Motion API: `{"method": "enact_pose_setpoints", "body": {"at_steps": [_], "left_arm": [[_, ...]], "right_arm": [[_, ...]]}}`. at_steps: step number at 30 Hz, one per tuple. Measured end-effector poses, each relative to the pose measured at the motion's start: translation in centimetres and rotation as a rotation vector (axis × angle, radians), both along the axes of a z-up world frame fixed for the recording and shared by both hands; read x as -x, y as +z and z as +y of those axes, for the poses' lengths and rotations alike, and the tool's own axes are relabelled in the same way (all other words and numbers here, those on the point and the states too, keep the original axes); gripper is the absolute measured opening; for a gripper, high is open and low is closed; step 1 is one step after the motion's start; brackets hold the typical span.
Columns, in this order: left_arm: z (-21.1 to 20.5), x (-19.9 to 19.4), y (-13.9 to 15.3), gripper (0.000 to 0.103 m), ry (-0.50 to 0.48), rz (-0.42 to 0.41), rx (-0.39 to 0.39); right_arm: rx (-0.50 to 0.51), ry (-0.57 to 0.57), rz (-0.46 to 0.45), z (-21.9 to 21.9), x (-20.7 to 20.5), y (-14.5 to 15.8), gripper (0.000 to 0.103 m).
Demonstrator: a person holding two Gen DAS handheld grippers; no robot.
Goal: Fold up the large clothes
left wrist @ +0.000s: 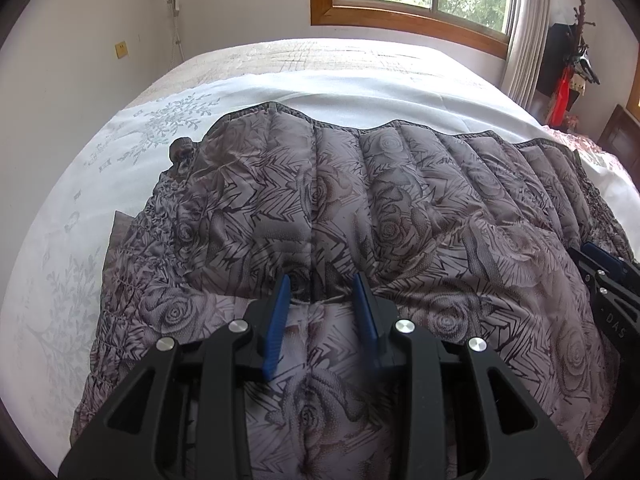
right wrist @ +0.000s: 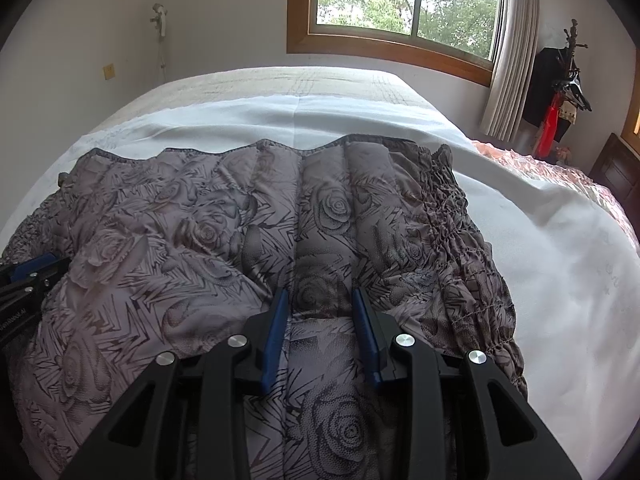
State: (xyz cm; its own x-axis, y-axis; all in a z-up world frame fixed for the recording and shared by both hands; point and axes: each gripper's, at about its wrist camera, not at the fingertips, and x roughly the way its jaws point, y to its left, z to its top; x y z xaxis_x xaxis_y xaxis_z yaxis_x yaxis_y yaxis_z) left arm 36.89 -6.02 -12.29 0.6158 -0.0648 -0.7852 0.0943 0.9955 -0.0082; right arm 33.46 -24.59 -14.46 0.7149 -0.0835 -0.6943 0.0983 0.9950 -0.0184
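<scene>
A padded, quilted garment [left wrist: 400, 208] in grey-mauve with a rose print lies spread across the white bed sheet [left wrist: 360, 88]. Its near part is doubled over, and that layer's edge runs across at my fingertips. My left gripper [left wrist: 322, 292] is shut on a bunch of this padding near the middle seam, blue pads pressed against the fabric. My right gripper [right wrist: 320, 304] grips the same garment [right wrist: 208, 232] further right, close to its gathered side [right wrist: 452, 220]. Each gripper shows at the rim of the other's view: the right gripper [left wrist: 600, 264] and the left gripper [right wrist: 36, 266].
The bed [right wrist: 280, 84] reaches back to a wall with a wood-framed window [right wrist: 400, 4] and a curtain [right wrist: 508, 80]. A coat stand with a red item [right wrist: 548, 128] and dark wooden furniture [right wrist: 612, 172] stand at the right. Bare sheet [right wrist: 560, 264] lies right of the garment.
</scene>
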Motion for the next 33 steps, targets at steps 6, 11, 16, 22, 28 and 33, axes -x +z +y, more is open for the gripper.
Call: {"method": "enact_pose_setpoints", "body": {"at_steps": [6,11,16,22,28,33], "left_arm": [[0.6,-0.2,0.9,0.032,0.001,0.002,0.02],[0.7,0.1,1.4,0.037,-0.003,-0.002,0.01],[0.7,1.0,2.2,0.049,-0.016,-0.008,0.006],[0.5,2.4,3.8,0.058,-0.032,-0.029,-0.018],[1.1,3.2,5.5,0.07,-0.043,-0.056,-0.033],[1.8,3.5,6.7,0.076,-0.043,-0.072,-0.052]], "right_arm": [[-0.032,0.021,0.02,-0.9,-0.5,1.0,0.034],[-0.048,0.028,0.029,-1.3,-0.5,1.8,0.036],[-0.091,0.046,0.025,-1.8,0.4,2.9,0.05],[-0.099,0.075,0.007,-2.5,1.8,4.9,0.062],[-0.146,0.065,0.009,-4.9,2.6,6.4,0.069],[-0.17,0.046,0.035,-7.1,2.9,6.9,0.076]]}}
